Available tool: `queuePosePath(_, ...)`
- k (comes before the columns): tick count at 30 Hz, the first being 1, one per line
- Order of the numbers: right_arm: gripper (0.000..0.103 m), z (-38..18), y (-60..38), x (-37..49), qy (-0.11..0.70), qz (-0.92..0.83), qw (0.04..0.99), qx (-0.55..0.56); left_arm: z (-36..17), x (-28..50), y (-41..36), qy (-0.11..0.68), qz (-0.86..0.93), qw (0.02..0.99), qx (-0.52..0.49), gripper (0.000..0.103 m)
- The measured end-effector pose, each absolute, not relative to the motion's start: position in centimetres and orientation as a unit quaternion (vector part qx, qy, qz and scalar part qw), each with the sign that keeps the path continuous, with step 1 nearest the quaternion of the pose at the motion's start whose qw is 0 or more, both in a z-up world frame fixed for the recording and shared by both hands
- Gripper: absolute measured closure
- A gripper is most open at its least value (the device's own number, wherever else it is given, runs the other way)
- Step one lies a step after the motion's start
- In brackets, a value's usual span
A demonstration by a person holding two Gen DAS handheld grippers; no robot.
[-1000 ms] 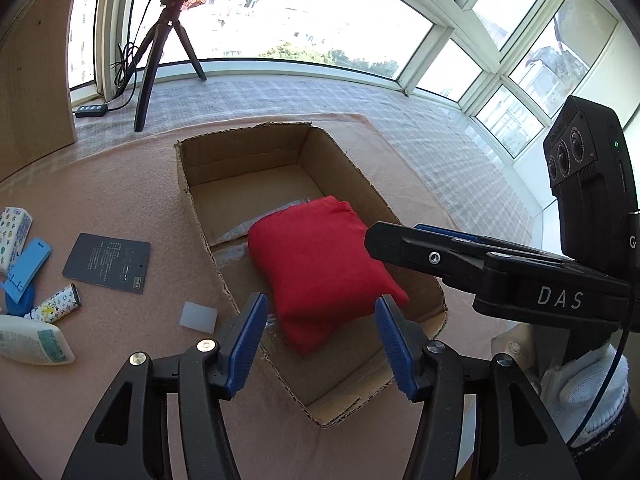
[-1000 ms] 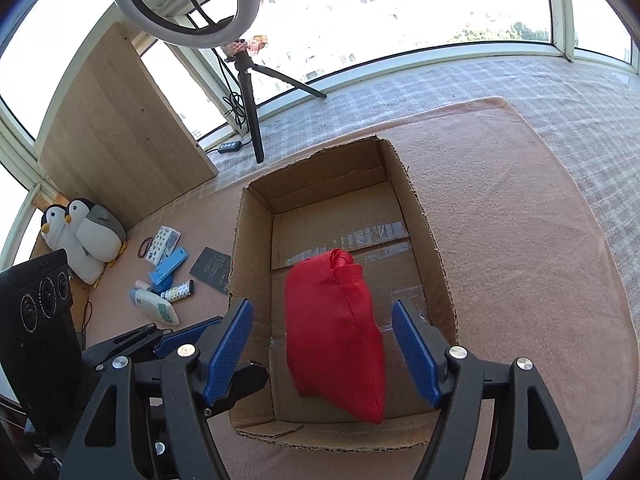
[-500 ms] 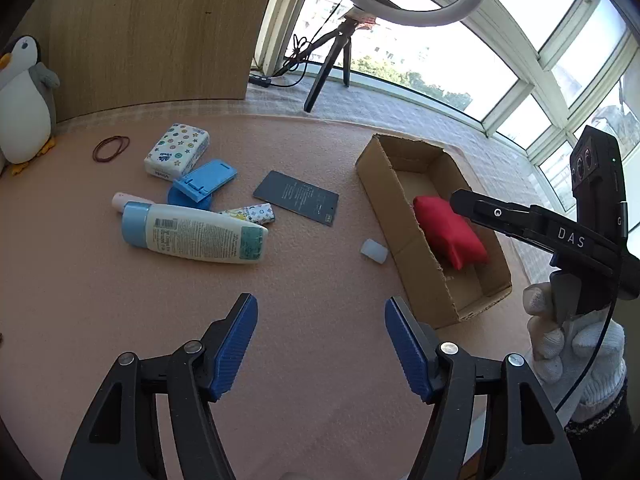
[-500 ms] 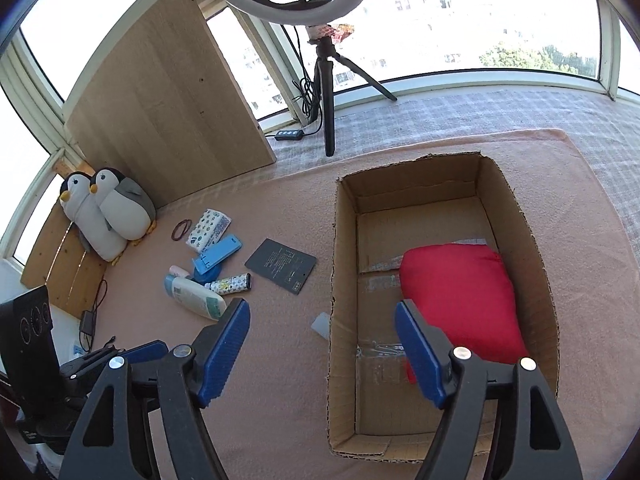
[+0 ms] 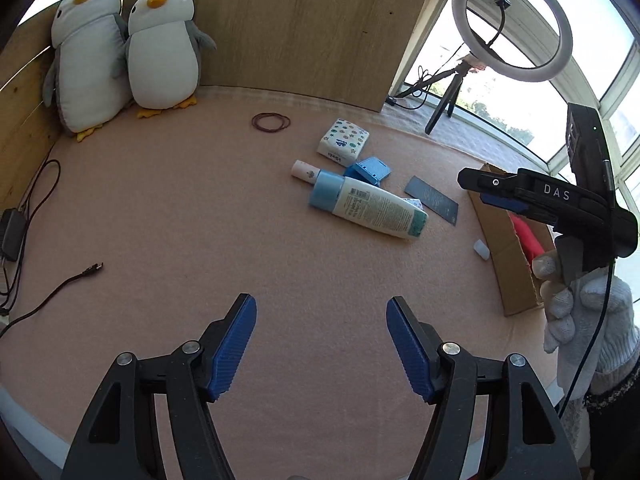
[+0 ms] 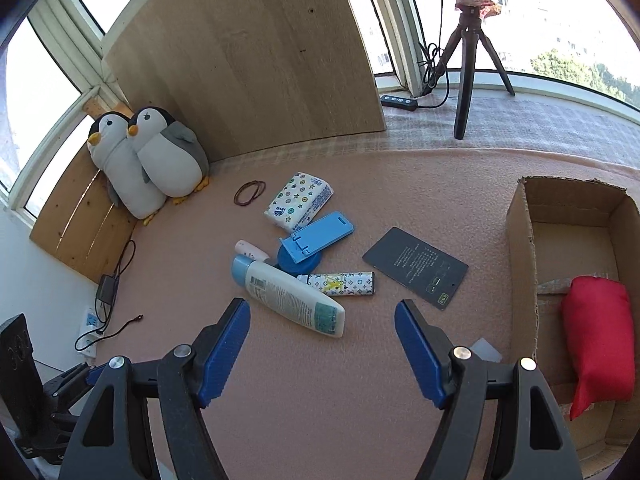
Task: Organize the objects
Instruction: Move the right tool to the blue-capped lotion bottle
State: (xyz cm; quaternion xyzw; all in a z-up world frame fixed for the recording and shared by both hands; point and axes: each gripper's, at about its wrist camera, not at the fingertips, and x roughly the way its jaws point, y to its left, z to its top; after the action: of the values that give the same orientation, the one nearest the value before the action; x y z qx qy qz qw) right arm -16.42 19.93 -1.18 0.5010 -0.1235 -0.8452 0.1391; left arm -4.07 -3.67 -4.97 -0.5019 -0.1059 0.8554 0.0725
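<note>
A cardboard box (image 6: 520,240) stands at the right with a red pouch (image 6: 598,340) lying inside it. Left of the box lies a loose heap: a white lotion bottle (image 6: 292,298) with a blue cap, a blue phone stand (image 6: 316,240), a patterned tissue pack (image 6: 298,200), a patterned tube (image 6: 342,283), a small pink tube (image 6: 251,250) and a dark card (image 6: 416,267). My right gripper (image 6: 322,320) hangs open just in front of the bottle, nothing between its fingers. My left gripper (image 5: 321,320) is open over bare mat, well short of the bottle (image 5: 368,210).
Two plush penguins (image 5: 124,52) lean on a wooden panel (image 5: 288,28) at the back left. Rubber bands (image 5: 271,122) lie near them. Cables and a charger (image 5: 12,236) trail along the left edge. A ring light on a tripod (image 5: 512,24) stands by the windows. A small translucent block (image 5: 481,249) sits beside the box.
Both grippers swung left, away from the box and the red pouch, which stays inside it. The heap of loose items and the penguins have come into view.
</note>
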Motion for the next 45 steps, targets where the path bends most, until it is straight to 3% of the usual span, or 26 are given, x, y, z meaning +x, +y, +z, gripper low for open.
queuePosePath(5, 0.032, -3.0, 17.7, -19.0, -0.123, -0.831, 0.137, 0.525, -5.2, -3.6, -5.5, -0.118, 0.856, 0.067, -0.5, 0.032)
queuePosePath(9, 0.049, -4.8, 16.9, -21.2, -0.137, -0.817, 0.12, 0.547, -5.6, -3.6, -6.5, -0.13, 0.853, 0.067, -0.501, 0.032)
queuePosePath(18, 0.062, -8.2, 15.6, -23.9, -0.144, -0.798, 0.09, 0.578, -6.4, -4.3, -7.2, -0.135, 0.85, 0.066, -0.504, 0.032)
queuePosePath(45, 0.077, -10.5, 9.1, -17.4, -0.101, -0.74, 0.213, 0.63, -8.6, -6.0, -8.4, -0.151, 0.841, 0.069, -0.515, 0.031)
